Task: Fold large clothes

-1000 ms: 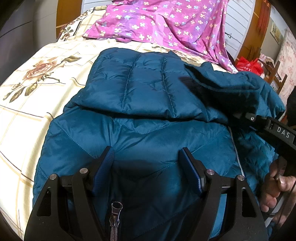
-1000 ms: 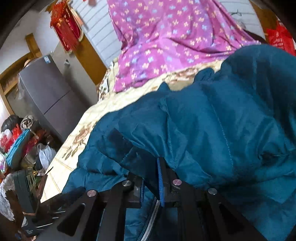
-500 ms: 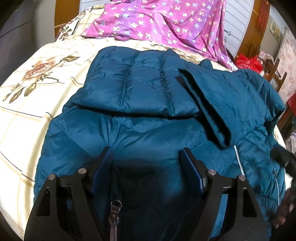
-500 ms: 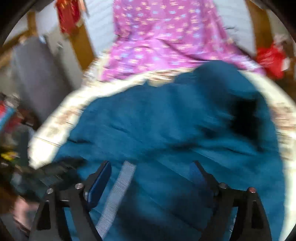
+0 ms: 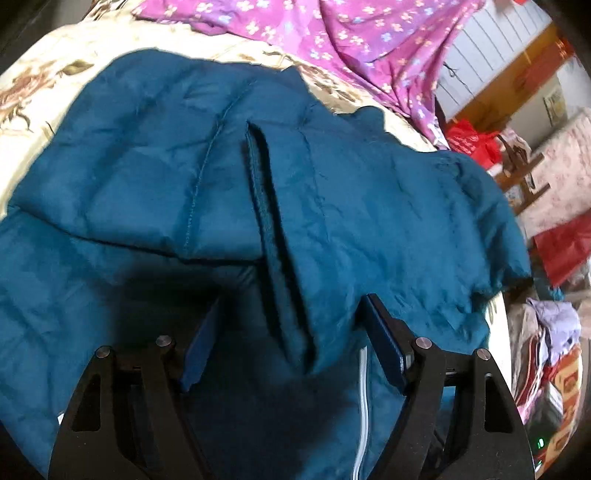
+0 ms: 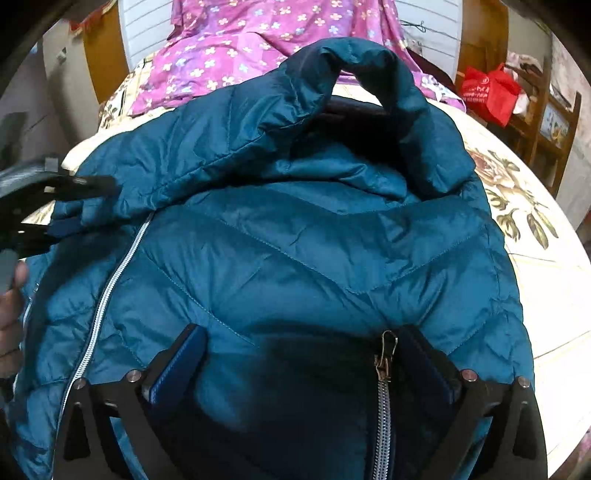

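Observation:
A teal quilted puffer jacket (image 5: 155, 177) lies spread on the bed, both sleeves folded across its body. In the left wrist view my left gripper (image 5: 291, 350) is open, its blue pads either side of the cuff end of the right sleeve (image 5: 284, 295). In the right wrist view the jacket (image 6: 314, 258) fills the frame, its hood (image 6: 354, 62) bunched at the top. My right gripper (image 6: 306, 369) is open over the jacket's lower front, next to a zipper pull (image 6: 384, 354). The left gripper (image 6: 70, 206) shows at the left edge, by the white zipper (image 6: 110, 291).
The bed has a cream floral cover (image 5: 44, 66) (image 6: 535, 236). A purple flowered cloth (image 5: 332, 33) (image 6: 236, 48) lies at the head. A red bag (image 6: 487, 92) and wooden furniture (image 6: 554, 122) stand to the right. Piled clothes (image 5: 546, 354) sit beside the bed.
My right gripper let go of the sleeve it was carrying, laid it across the jacket, opened and swung down to the lower front. My left gripper moved right, over the sleeve's cuff.

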